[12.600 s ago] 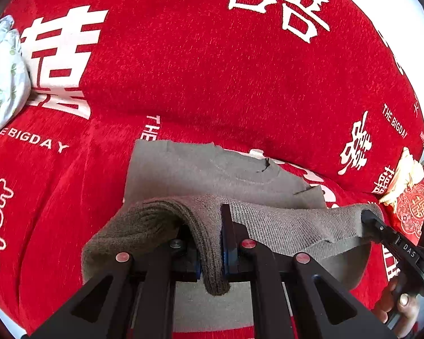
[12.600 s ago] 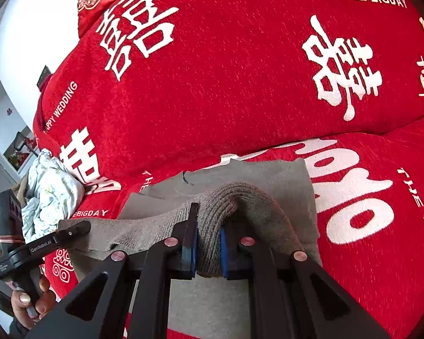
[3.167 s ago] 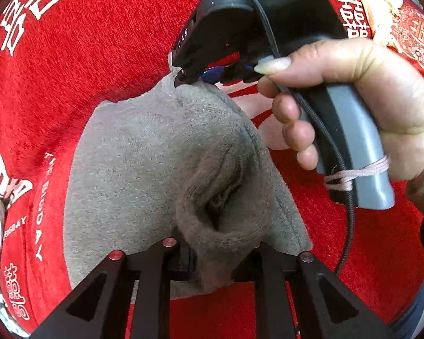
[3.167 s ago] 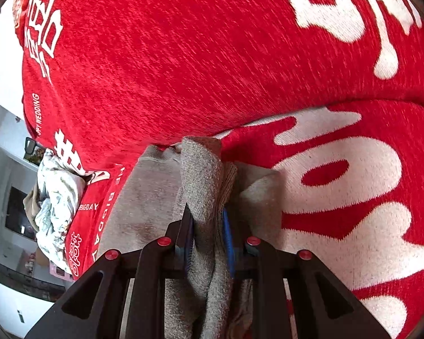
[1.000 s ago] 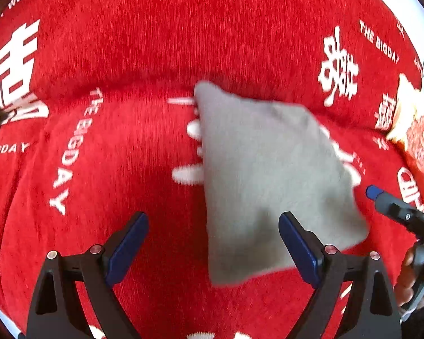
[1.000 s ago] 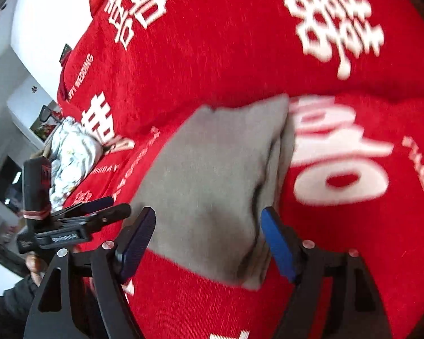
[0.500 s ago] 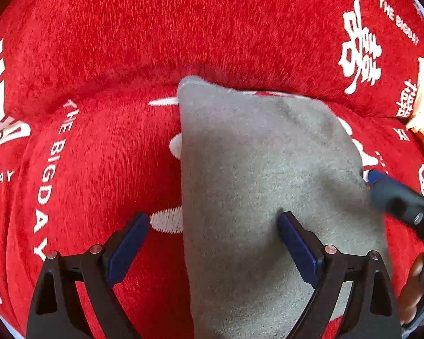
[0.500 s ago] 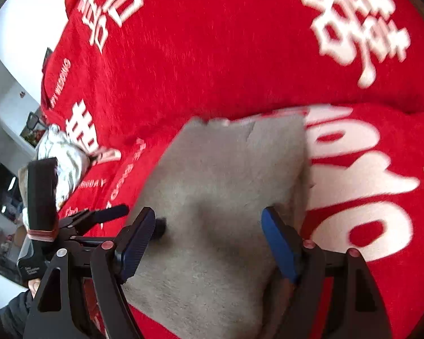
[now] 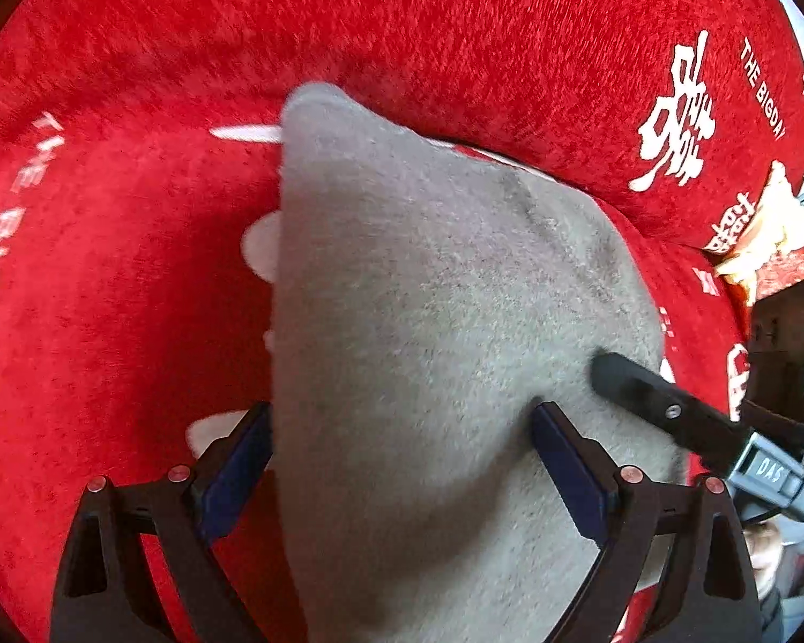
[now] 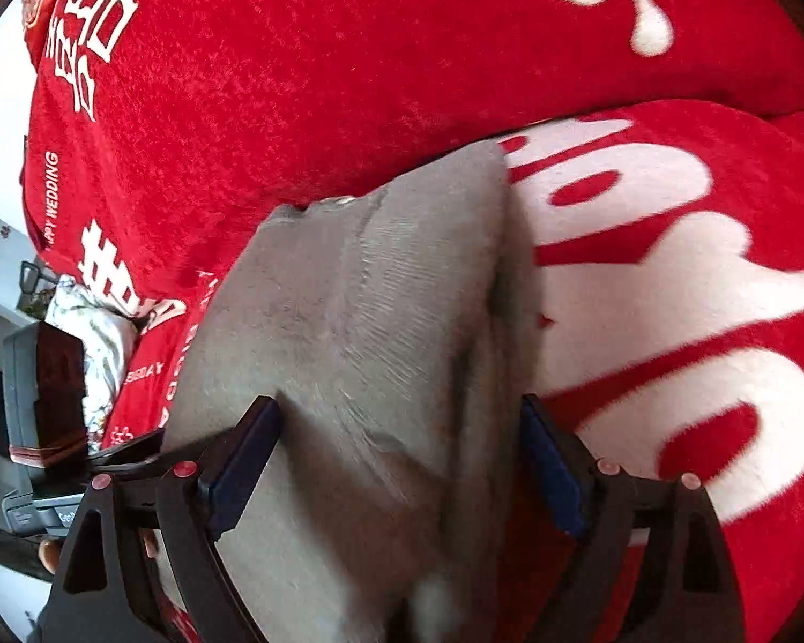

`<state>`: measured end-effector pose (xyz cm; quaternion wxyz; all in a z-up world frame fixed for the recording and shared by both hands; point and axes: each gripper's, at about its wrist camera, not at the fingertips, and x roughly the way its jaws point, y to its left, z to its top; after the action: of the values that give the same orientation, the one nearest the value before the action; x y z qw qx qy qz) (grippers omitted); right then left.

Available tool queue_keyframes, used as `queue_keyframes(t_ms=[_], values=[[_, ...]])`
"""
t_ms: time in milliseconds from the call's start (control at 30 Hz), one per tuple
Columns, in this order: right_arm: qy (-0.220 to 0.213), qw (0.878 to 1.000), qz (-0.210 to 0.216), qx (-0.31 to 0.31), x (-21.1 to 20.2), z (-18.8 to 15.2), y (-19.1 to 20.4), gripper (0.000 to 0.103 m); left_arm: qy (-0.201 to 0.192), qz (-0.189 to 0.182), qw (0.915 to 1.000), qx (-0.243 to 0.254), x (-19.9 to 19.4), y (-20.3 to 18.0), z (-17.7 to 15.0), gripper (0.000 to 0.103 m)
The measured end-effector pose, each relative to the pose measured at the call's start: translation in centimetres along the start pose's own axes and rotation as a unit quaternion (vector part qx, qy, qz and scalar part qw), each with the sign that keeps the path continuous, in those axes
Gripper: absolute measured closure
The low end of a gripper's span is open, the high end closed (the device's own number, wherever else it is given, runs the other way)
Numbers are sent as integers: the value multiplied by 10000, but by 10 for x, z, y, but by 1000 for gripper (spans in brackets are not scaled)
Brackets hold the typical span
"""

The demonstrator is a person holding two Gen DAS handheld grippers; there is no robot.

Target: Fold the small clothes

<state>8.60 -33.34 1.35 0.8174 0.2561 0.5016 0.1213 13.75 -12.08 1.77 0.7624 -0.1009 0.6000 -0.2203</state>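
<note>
The grey folded garment [image 9: 429, 348] lies flat on the red cover [image 9: 134, 268] of the sofa. The left gripper [image 9: 402, 439] stands wide over its near part, jaws apart, gripping nothing. The right gripper [image 10: 396, 445], at 3 o'clock in the left view, has just been opening; it spans the garment without pressing on it.

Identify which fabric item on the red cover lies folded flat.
The grey knitted garment, a flat folded rectangle in the middle; the pale floral bundle off to the side is crumpled.
</note>
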Motion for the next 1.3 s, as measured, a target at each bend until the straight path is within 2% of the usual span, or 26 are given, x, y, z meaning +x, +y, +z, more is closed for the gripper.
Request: queue_keyframes(t_ms=[67,100,133,200,267,300,467,867,1300], values=[[59,9998,-78,-156,7,2,8,32,-3,-29,10000,66,3,-3,2,7],[95,9997,-80,-196,9,3,10,38,-37,33,9997,236,4,-9,2,17],[120,9997,-48,-215,10,3,13,50,-74,59,9993,360,3,-15,1,21],[36,9993,-119,-364,5,1,19,57,-229,180,9982,523,-4,-22,-1,38],[-61,9987,-174,-470,-1,-2,24,62,-348,233,9971,642,-11,-26,-3,49],[-98,9985,-200,-497,-4,-3,27,62,-382,267,9966,682,-14,-28,-4,53],[-277,9965,-385,-681,-13,-7,49,64,-478,469,9942,838,-25,-35,-9,60],[-308,9930,-603,-967,-29,-38,94,64,-577,651,9926,844,-58,-29,-44,60],[-315,9905,-585,-1206,-37,-75,126,64,-722,701,9922,740,-89,-12,-81,60]])
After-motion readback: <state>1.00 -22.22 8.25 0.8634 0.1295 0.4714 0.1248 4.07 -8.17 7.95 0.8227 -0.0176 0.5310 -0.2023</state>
